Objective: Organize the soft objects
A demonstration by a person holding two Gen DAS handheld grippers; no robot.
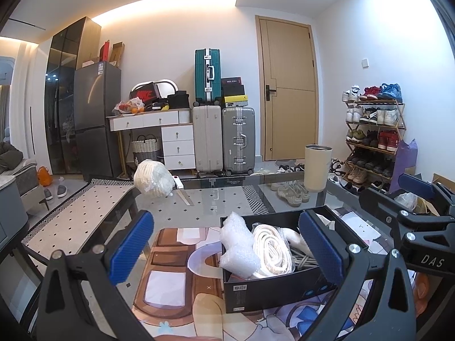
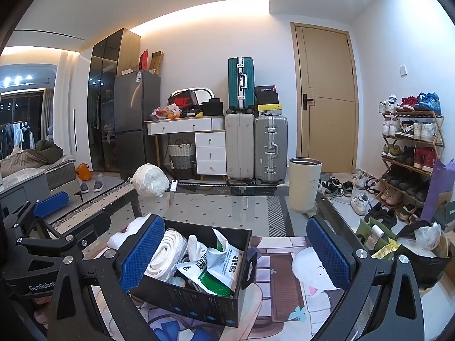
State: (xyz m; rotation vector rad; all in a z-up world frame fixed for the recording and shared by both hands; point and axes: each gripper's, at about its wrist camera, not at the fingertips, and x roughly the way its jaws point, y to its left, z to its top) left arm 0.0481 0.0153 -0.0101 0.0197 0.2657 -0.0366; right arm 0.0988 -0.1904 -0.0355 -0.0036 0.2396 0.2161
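Note:
A black box sits on a printed mat on the glass table and shows in the right wrist view too. In it lie white bubble wrap, a coiled white strap, grey cord and a green-white pouch. A wrapped white bundle lies at the table's far left. My left gripper is open and empty, left of and over the box. My right gripper is open and empty, straddling the box's right end.
A cream cup stands at the table's far right. A white stick lies by the bundle. A black bin with rubbish stands at the right. Suitcases, drawers and a shoe rack line the walls.

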